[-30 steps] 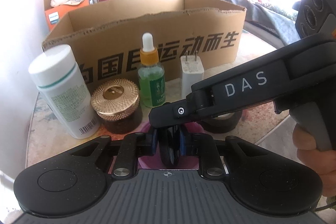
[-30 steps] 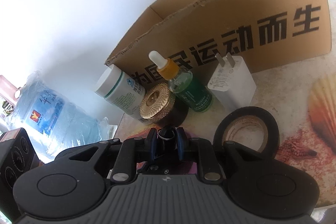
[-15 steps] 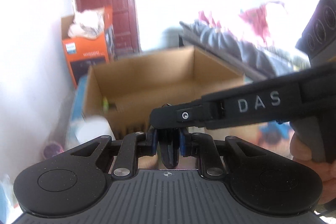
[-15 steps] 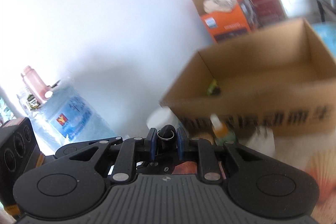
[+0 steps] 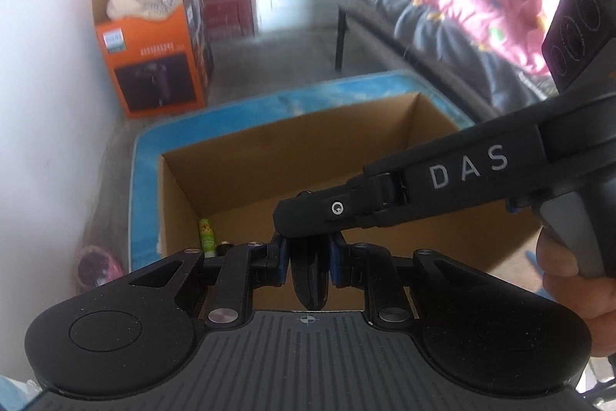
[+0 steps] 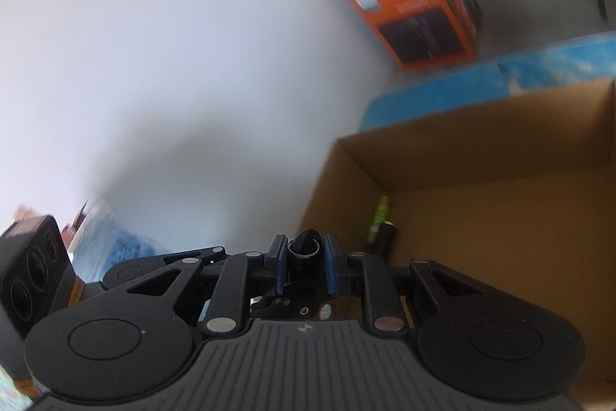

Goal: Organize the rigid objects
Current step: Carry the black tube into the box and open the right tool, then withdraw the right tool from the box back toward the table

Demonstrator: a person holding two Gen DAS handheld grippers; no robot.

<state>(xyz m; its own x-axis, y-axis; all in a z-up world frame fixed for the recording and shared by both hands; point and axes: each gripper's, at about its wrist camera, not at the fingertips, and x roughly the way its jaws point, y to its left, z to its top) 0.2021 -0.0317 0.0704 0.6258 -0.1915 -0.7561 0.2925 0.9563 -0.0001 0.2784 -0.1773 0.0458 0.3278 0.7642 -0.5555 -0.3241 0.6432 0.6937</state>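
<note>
Two grippers are clenching one black object (image 5: 309,280) above the cardboard box (image 5: 269,160).

Left gripper (image 5: 308,266) and right gripper (image 6: 303,266) are both pinching it over the box's open top; a green item (image 5: 206,235) is lying inside, an orange box (image 5: 154,64) standing beyond.

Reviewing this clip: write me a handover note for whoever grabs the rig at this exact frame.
Left tool: shut on a glossy black object.
Right tool: shut on a small black piece, apparently the same object, from above.
Both are held over the open cardboard box.
Done: a green tube and a dark item lie in the box's left corner.
Left: lower and release the black object into the box. Any other items are out of view.
</note>
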